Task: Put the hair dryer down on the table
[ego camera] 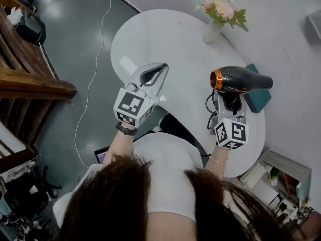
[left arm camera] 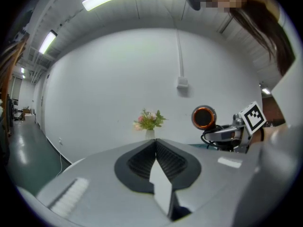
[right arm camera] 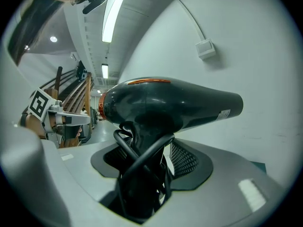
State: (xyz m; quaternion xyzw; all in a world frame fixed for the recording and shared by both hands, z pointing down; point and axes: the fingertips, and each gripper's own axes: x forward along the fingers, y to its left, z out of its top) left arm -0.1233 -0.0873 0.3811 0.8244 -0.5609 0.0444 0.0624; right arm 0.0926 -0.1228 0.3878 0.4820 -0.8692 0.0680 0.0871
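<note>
A black hair dryer with an orange rear ring hangs above the right part of the white round table, barrel level, nozzle to the right. My right gripper is shut on its handle, and the black cord is looped around that handle. In the right gripper view the hair dryer fills the middle, with its handle and cord pinched between the jaws of the right gripper. My left gripper hovers over the table's near left side, jaws together and empty; in its own view the left gripper shows tips touching.
A vase of flowers stands at the table's far edge. A teal box lies under the dryer's nozzle end. A white slip lies near the left gripper. Wooden furniture and a floor cable are left; shelves lower right.
</note>
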